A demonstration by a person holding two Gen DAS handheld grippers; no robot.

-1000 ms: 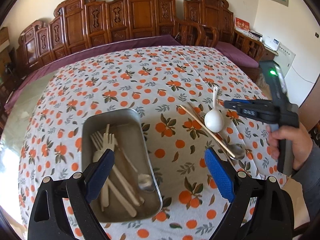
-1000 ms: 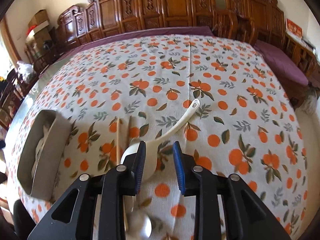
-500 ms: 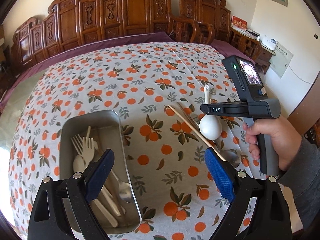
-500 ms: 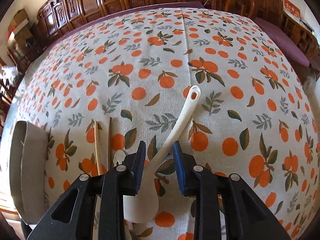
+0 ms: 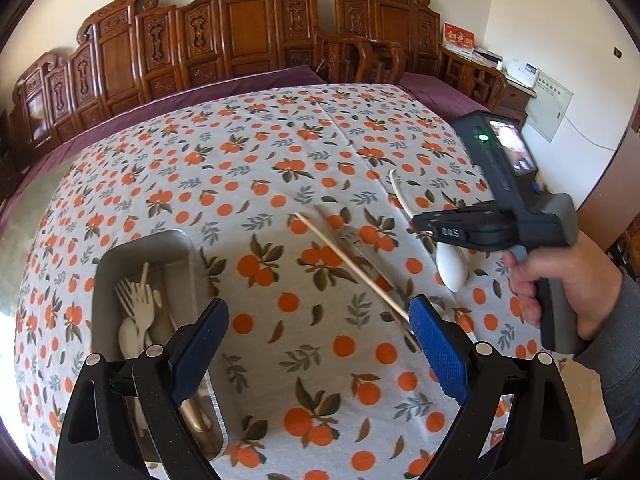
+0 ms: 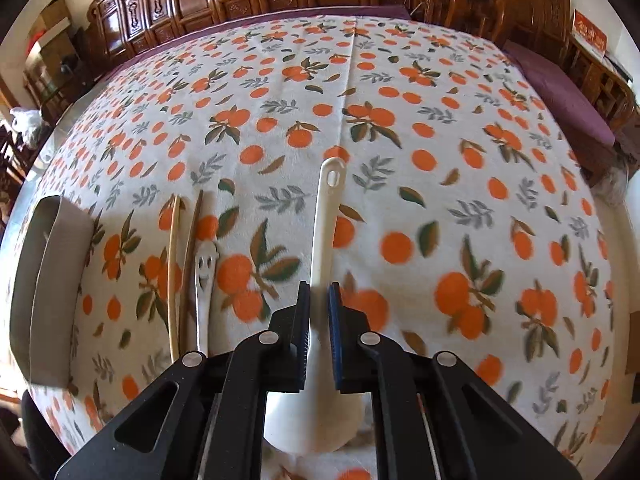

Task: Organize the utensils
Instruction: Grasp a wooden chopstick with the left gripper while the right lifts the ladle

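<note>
A white ladle-shaped spoon (image 6: 328,216) lies on the orange-print tablecloth, handle pointing away. My right gripper (image 6: 319,292) is over it, jaws closing with the pads pressed on the handle just above the bowl. From the left wrist view the spoon's bowl (image 5: 450,270) shows under the right gripper (image 5: 426,226), held by a hand. A pale chopstick (image 6: 174,272), a dark chopstick (image 6: 191,256) and a small spoon with a smiling face (image 6: 204,276) lie left of it. My left gripper (image 5: 318,312) hangs open above the cloth, between the metal tray (image 5: 144,240) and the chopsticks (image 5: 352,268).
The tray holds several pale forks and spoons (image 5: 138,312); its side wall (image 6: 44,280) stands at the left edge of the right wrist view. Carved wooden chairs (image 5: 248,40) line the far side of the table. A sleeve (image 5: 616,340) sits at the right.
The right gripper came down over the spoon's handle and its jaws narrowed onto it. The left gripper drifted right, so the tray now sits further left in its view.
</note>
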